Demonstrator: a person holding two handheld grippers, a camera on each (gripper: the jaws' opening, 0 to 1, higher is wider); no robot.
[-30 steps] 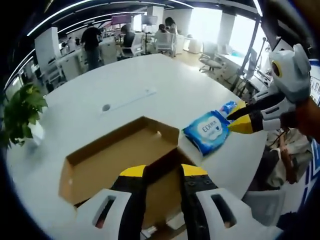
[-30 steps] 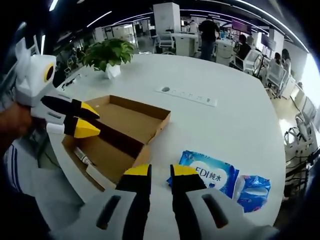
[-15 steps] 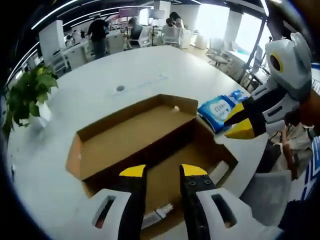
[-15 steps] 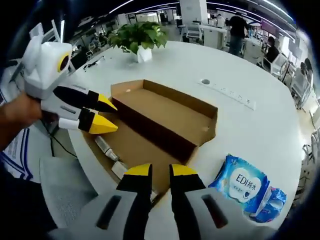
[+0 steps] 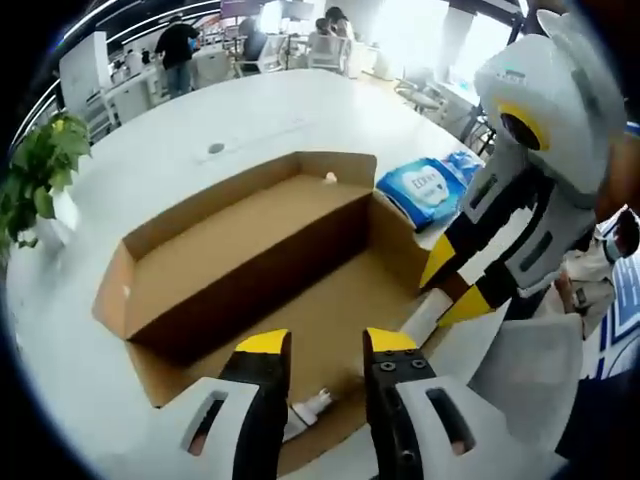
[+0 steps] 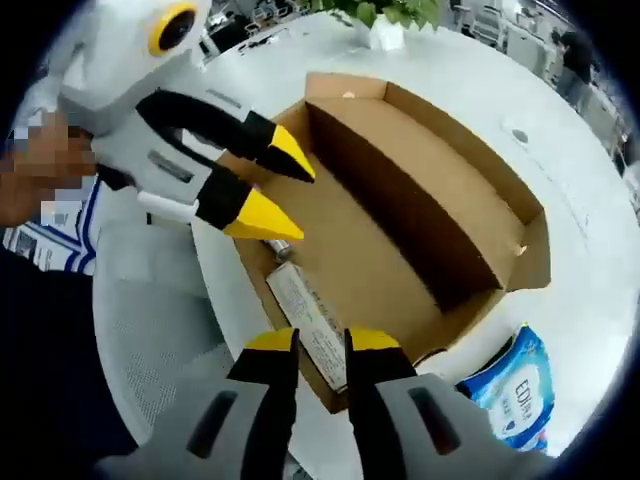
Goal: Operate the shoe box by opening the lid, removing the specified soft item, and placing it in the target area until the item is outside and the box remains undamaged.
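Wipes pack (image 6: 508,391) cut by view edge; box label (image 6: 312,325) text unreadable (too small).

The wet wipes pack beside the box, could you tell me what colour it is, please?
Blue with a white label; the wet wipes pack shows best in the left gripper view.

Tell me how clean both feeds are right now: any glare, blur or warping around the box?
Left gripper view: windows at the top blow out white, the box is sharp, the right gripper looms large and bent by the fisheye. Right gripper view: evenly lit, box interior readable, the left gripper slightly soft, the wipes pack squeezed at the edge.
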